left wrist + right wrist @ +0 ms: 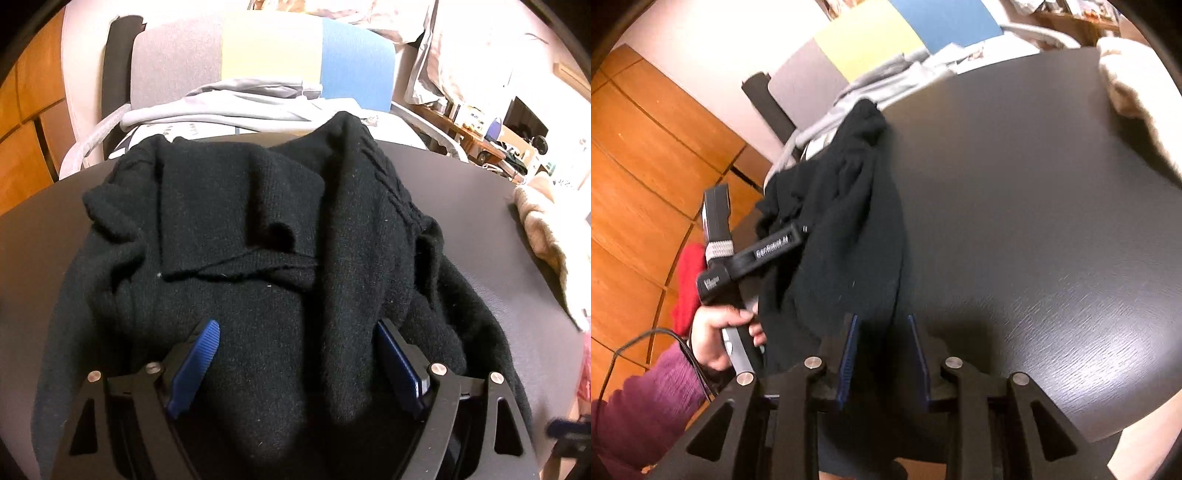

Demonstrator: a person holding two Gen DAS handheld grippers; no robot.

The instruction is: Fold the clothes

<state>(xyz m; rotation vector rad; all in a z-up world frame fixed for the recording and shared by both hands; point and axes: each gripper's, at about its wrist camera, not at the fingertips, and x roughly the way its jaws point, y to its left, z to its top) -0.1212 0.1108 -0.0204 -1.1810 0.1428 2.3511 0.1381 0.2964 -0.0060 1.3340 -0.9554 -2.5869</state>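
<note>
The table (498, 258) filled most of both views, dark and matte. My black sweater (258, 240) lay bunched on it, mid-frame in the left view and running up the left half of the right view. A beige cloth (546, 229) sat at the right edge. My left tongs (299, 328) hung wide and released over the sweater's near end. My right tongs (882, 321) stood partly parted, gripping nothing, at the sweater's edge.

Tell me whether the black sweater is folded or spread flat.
Partly folded: the sweater lies bunched on the table, its sides doubled over the middle with rumpled ridges, not a neat finished fold.
</note>
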